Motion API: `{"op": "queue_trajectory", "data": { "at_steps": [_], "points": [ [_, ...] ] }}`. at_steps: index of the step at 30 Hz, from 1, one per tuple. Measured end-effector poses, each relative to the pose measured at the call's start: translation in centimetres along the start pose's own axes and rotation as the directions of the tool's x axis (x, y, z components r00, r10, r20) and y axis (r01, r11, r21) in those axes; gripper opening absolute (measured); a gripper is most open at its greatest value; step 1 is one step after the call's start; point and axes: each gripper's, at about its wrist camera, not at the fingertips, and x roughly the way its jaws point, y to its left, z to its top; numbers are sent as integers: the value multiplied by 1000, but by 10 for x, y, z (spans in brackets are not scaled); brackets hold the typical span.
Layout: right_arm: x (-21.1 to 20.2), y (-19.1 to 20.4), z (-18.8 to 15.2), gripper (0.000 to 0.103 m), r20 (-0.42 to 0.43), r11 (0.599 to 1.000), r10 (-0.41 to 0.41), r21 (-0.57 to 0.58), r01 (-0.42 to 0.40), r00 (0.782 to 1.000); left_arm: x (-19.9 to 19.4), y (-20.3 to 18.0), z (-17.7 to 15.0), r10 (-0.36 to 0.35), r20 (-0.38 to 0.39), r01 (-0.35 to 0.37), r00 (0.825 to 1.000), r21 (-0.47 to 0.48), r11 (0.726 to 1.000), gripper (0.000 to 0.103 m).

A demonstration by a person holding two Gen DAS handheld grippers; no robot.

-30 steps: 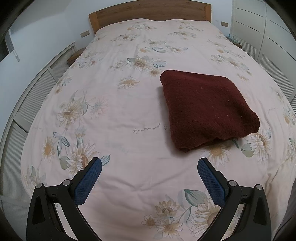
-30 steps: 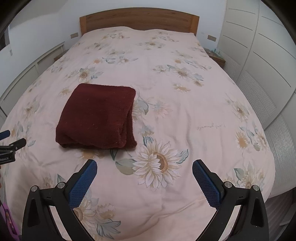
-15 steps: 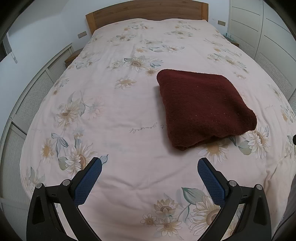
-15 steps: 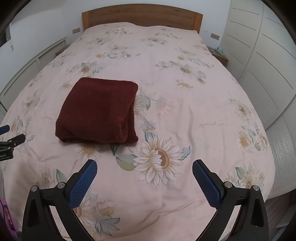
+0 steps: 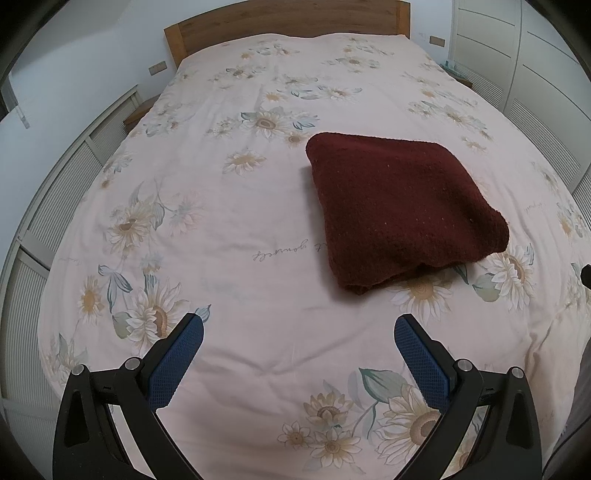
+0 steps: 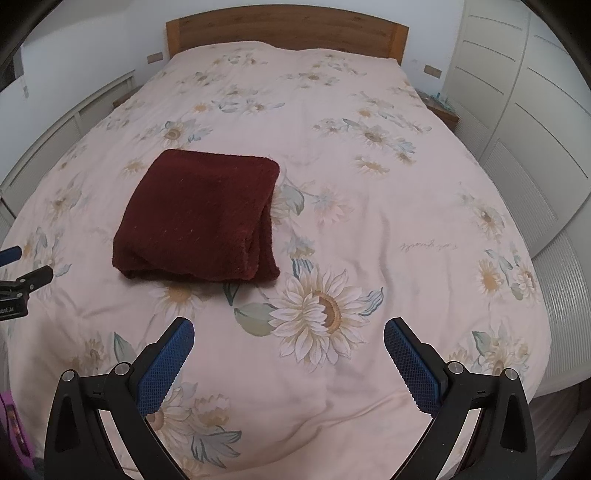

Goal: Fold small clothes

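Observation:
A dark red knitted garment (image 5: pixel 400 206) lies folded into a thick square on the floral bedspread (image 5: pixel 236 206). In the right wrist view the same garment (image 6: pixel 199 218) sits left of centre, its folded layers facing the near right. My left gripper (image 5: pixel 298 325) hangs open above the bedspread, short of the garment's near corner, with nothing between its blue pads. My right gripper (image 6: pixel 289 326) is also open and empty, over a large printed sunflower, to the near right of the garment. The left gripper's tip (image 6: pixel 22 266) shows at the left edge of the right wrist view.
A wooden headboard (image 6: pixel 288 29) closes the far end of the bed. White wardrobe doors (image 6: pixel 517 110) run along the right side and louvred white panels (image 5: pixel 55 206) along the left. The bed's near right edge (image 6: pixel 535 362) drops off to the floor.
Both views have drifted slightly; the garment sits a little lower and closer in the frames than before. Both grippers stay open and empty, and the garment itself has not moved.

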Motion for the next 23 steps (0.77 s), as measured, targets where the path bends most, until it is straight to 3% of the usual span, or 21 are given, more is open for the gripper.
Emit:
{"op": "queue_trajectory", "data": {
  "at_steps": [23],
  "points": [
    [4,-7,-4,103,-13,1000,6,2,-6,1000,2,-2,-1,-4,-7,4,1000,11,1000,102]
  ]
}}
